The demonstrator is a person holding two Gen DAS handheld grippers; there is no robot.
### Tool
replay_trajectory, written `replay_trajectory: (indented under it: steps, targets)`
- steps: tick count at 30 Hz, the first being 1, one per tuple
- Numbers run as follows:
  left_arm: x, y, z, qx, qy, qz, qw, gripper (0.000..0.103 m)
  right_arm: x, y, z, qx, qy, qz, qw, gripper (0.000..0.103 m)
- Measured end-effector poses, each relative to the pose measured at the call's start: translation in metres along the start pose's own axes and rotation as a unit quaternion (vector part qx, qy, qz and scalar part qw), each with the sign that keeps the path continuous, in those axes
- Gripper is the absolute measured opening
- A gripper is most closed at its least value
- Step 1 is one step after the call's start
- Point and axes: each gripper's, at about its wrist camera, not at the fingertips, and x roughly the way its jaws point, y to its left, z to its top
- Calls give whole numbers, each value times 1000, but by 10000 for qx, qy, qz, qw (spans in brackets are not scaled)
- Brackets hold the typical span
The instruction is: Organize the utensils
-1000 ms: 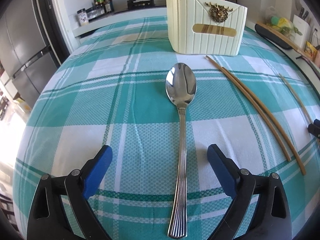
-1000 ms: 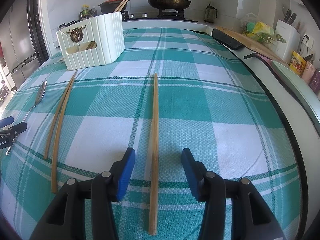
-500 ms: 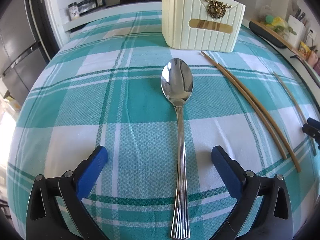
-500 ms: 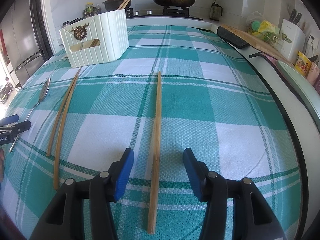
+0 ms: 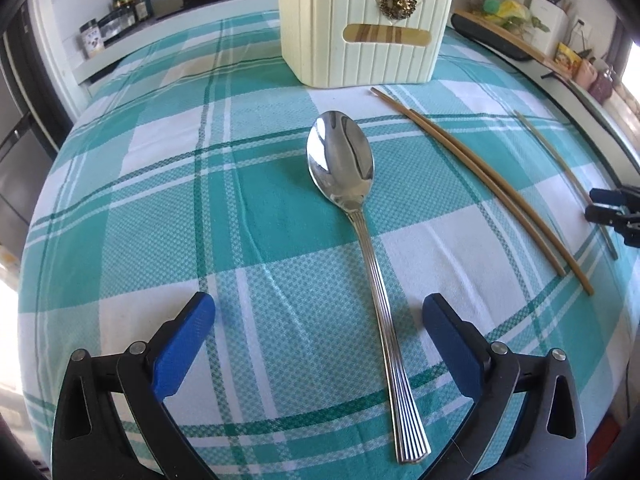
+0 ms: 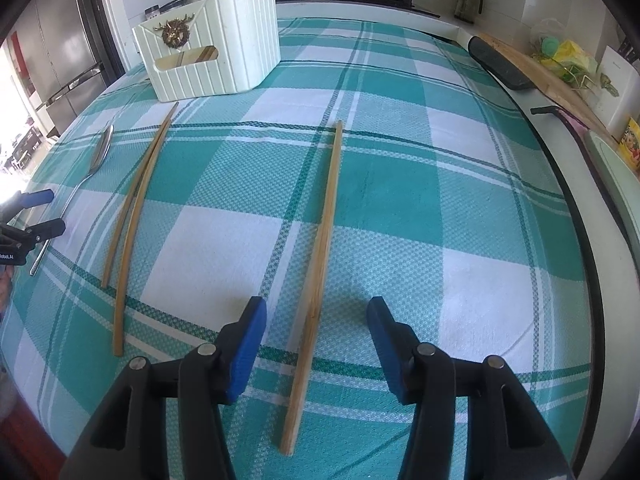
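Kitchen counters ring your table (image 5: 120,208), which wears a teal plaid cloth. Your left hand-held gripper (image 5: 318,316) is spread wide and grasps nothing; the spoon (image 5: 360,216) lies flat between its fingers, handle toward you. Your right hand-held gripper (image 6: 316,320) is released too, straddling a single chopstick (image 6: 320,264) without touching it. Two more chopsticks (image 6: 134,208) lie between spoon and single stick, near the cream utensil holder (image 6: 216,52).
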Motion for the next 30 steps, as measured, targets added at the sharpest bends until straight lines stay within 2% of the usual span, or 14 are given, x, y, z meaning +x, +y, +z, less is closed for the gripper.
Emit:
replay_trajectory:
  steps: [2, 10, 15, 17, 18, 19, 20, 22, 25, 30]
  targets:
    - [3, -3, 8, 31, -9, -92, 10000, 102, 3, 1, 6, -22, 69, 2, 10000, 56]
    - [24, -15, 43, -42, 271, 236, 9993, 101, 25, -2, 49, -50, 395, 93, 9992, 56]
    - [36, -17, 62, 11, 299, 198, 9994, 99, 42, -5, 84, 81, 383, 5, 9992, 46]
    - [40, -14, 70, -26, 301, 187, 9994, 92, 49, -10, 98, 240, 392, 35, 9989, 25]
    - [40, -14, 74, -34, 290, 159, 9994, 89, 51, -13, 105, 339, 371, 32, 9987, 19]
    - [40, -14, 77, -27, 257, 123, 9996, 78, 55, -16, 110, 411, 376, 50, 9984, 7]
    - [39, -15, 79, 5, 209, 129, 9997, 62, 59, -20, 116, 470, 355, 120, 9982, 6]
    - [38, -15, 84, 65, 115, 66, 9999, 42, 64, -25, 124, 620, 300, 193, 9974, 6]
    - [31, -9, 81, -94, 18, -22, 10000, 41, 56, -33, 128, 1007, 17, 420, 9940, 6]
    - [-22, 2, 62, -387, -748, -329, 9959, 41, -7, -30, 116, 1018, -987, 666, 9877, 6]
